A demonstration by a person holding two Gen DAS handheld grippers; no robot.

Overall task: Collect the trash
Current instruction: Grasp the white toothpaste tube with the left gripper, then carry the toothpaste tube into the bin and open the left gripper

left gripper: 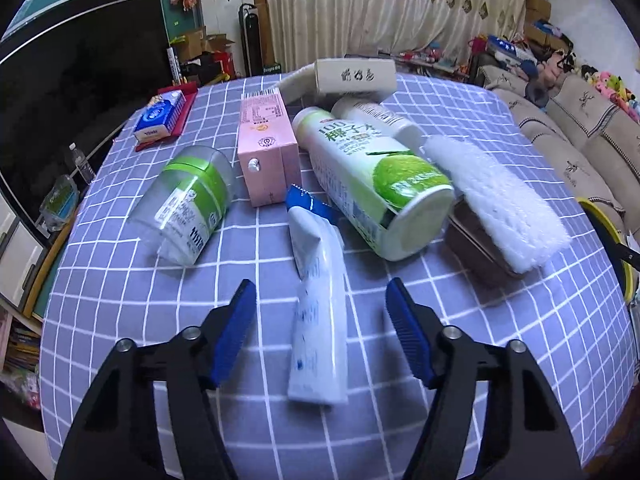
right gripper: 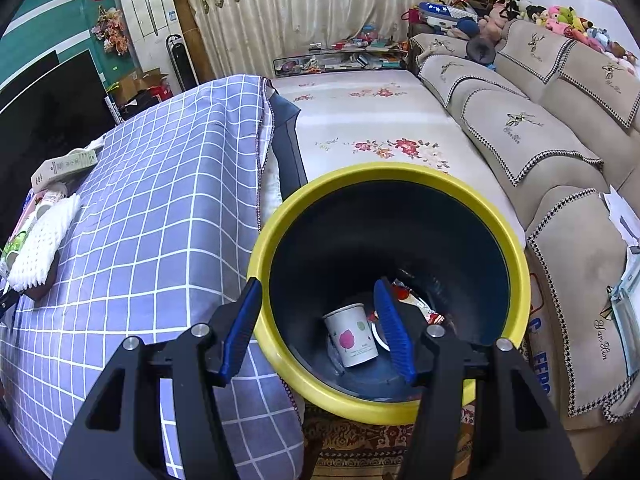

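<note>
A squeezed white and blue toothpaste tube (left gripper: 320, 312) lies on the checked tablecloth (left gripper: 160, 300). My left gripper (left gripper: 321, 283) stands open astride it, with a blue pad on each side and a gap to the tube on both. Behind the tube lie a clear jar with a green label (left gripper: 184, 204), a pink carton (left gripper: 266, 148) and a green and white coconut-water bottle (left gripper: 376, 180). My right gripper (right gripper: 317, 281) hangs open over the yellow-rimmed dark bin (right gripper: 280, 220), holding nothing. A paper cup (right gripper: 352, 340) and wrappers lie at the bin's bottom.
White foam netting (left gripper: 492, 196) rests on a brown block (left gripper: 476, 248) right of the bottle. A white box (left gripper: 354, 76) and a smaller white bottle (left gripper: 380, 116) lie farther back, and a blue tissue pack (left gripper: 160, 118) at the far left. A sofa (right gripper: 520, 140) flanks the bin.
</note>
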